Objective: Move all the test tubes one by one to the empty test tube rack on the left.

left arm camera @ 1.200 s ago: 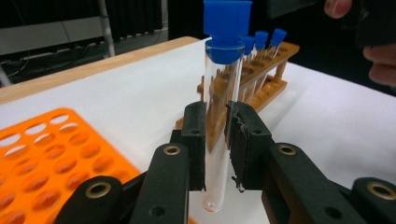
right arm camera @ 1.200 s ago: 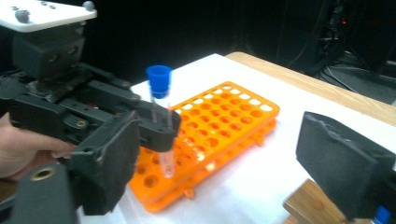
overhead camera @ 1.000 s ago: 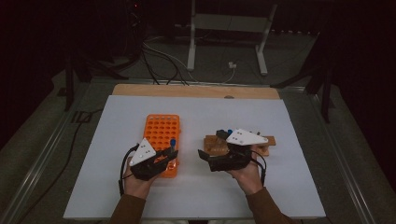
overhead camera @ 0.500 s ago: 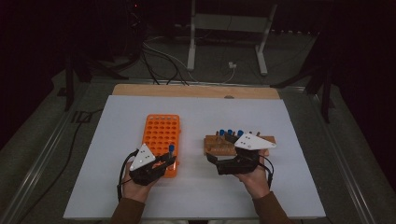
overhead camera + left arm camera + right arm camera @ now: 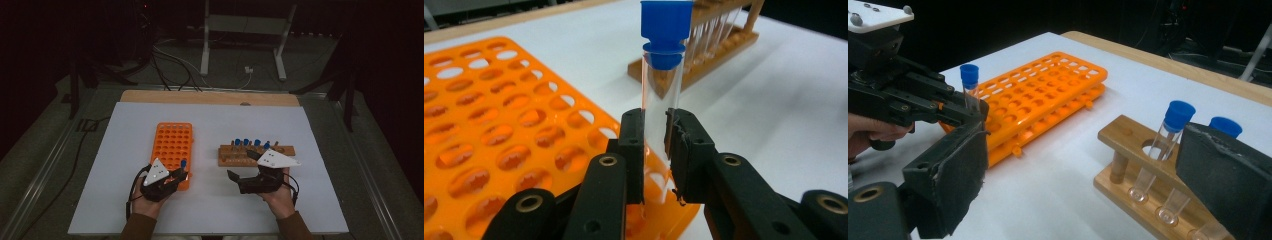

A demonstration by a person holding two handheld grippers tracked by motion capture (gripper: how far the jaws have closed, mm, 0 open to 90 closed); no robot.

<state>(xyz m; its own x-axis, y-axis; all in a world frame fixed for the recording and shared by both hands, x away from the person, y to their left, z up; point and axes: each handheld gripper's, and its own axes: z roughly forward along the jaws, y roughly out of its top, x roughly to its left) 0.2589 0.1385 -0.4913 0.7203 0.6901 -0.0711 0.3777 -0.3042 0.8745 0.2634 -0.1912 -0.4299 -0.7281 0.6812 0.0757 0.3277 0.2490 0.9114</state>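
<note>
My left gripper (image 5: 655, 135) is shut on a clear test tube (image 5: 656, 100) with a blue cap (image 5: 665, 30), held upright at the near right corner of the orange tube rack (image 5: 484, 125). The tube's lower end is hidden behind the jaws. In the high view this tube (image 5: 183, 163) stands by the left gripper (image 5: 181, 175) at the orange rack (image 5: 172, 145). My right gripper (image 5: 237, 181) is open with nothing between its pads, just in front of the wooden rack (image 5: 280, 150). Its own view shows the wooden rack (image 5: 1128, 135) with blue-capped tubes (image 5: 1173, 125) in it.
The racks sit side by side on a white mat (image 5: 125, 130) over a wooden table (image 5: 200, 96). In the right gripper view, the left gripper (image 5: 968, 112) and its tube (image 5: 969, 85) are at the left. Cables and a metal stand (image 5: 240, 45) lie on the floor beyond.
The right gripper has drawn back toward the person, off the wooden rack, uncovering the blue-capped tubes. The left gripper has kept its place and its hold on the tube.
</note>
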